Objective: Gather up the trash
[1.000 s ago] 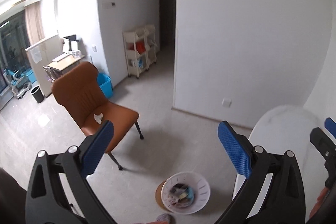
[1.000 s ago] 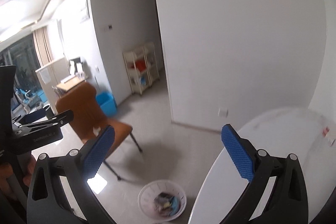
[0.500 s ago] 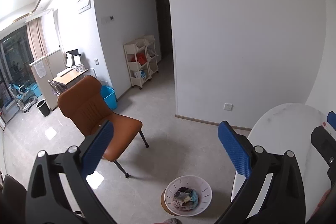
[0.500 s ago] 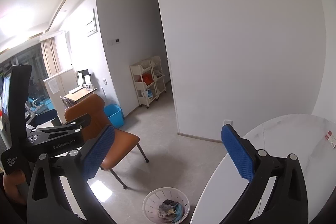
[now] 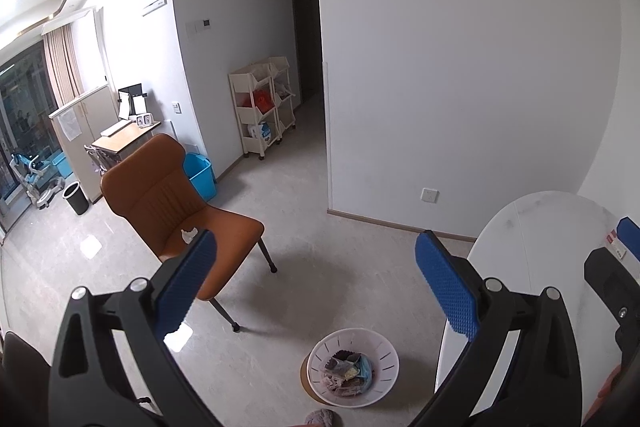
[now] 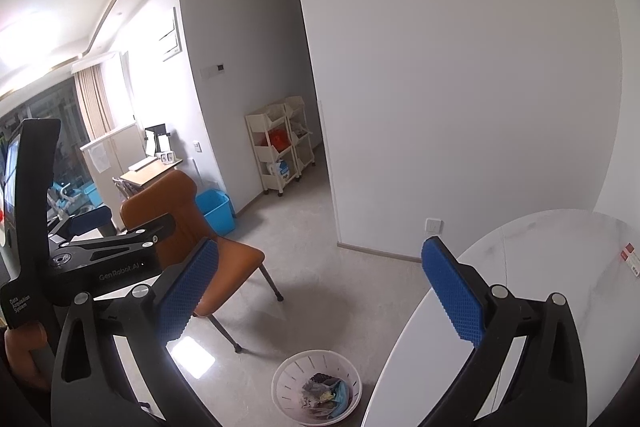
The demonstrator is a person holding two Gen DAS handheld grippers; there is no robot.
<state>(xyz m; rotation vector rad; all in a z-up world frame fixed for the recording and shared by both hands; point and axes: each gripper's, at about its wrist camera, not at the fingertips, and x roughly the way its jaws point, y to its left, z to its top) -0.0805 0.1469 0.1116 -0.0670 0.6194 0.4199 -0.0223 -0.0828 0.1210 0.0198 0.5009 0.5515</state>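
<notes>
A white slotted waste basket [image 5: 390, 363] stands on the floor beside the round white table [image 5: 552, 227], with mixed trash inside. It also shows in the right wrist view [image 6: 288, 375]. A crumpled white scrap [image 5: 189, 234] lies on the seat of the orange chair [image 5: 160, 199]. My left gripper [image 5: 316, 285] is open and empty, held high above the floor. My right gripper [image 6: 320, 287] is open and empty, over the table's edge [image 6: 520, 267]. The left gripper's body [image 6: 100, 259] shows at the left of the right wrist view.
A small red-and-white label [image 6: 632, 259] lies on the table. A greyish lump [image 5: 320, 419] sits on the floor by the basket. A blue bin [image 5: 200, 173], cream trolley shelves [image 5: 264, 107], a desk [image 5: 124, 137] and a black bin [image 5: 76, 197] stand farther off.
Both grippers have risen and tilted up, so more wall and ceiling shows and the basket sits lower in the views. Both stay open and empty.
</notes>
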